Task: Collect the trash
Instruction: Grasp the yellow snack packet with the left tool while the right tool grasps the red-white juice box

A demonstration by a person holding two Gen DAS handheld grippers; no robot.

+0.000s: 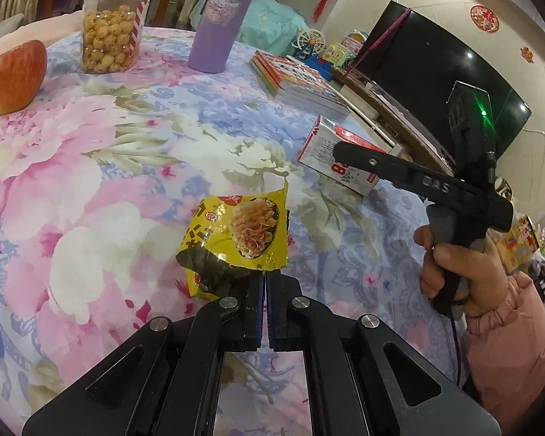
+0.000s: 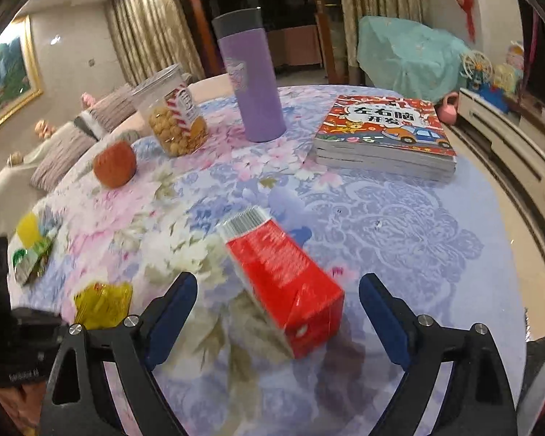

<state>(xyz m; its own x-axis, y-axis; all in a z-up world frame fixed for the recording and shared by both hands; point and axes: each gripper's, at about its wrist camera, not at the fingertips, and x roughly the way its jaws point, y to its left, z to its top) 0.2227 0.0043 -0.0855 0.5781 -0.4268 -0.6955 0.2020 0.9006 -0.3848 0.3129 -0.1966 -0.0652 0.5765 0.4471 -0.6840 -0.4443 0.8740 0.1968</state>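
Behind carton [image 2: 283,283], books [image 2: 385,138], flask [image 2: 252,80]

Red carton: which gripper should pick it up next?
Right. The right gripper has open jaws either side of the red carton; the left gripper is shut on the yellow wrapper.

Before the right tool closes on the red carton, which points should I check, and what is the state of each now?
1. Right tool open wide: ok.
2. Red carton between its fingers, pads not touching: ok.
3. Carton lying flat on the table: ok, though it sits at an angle to the fingers.
4. Left tool shut on the yellow wrapper: ok.
5. Books and purple bottle clear of the carton: ok.
6. Carton empty: cannot tell.
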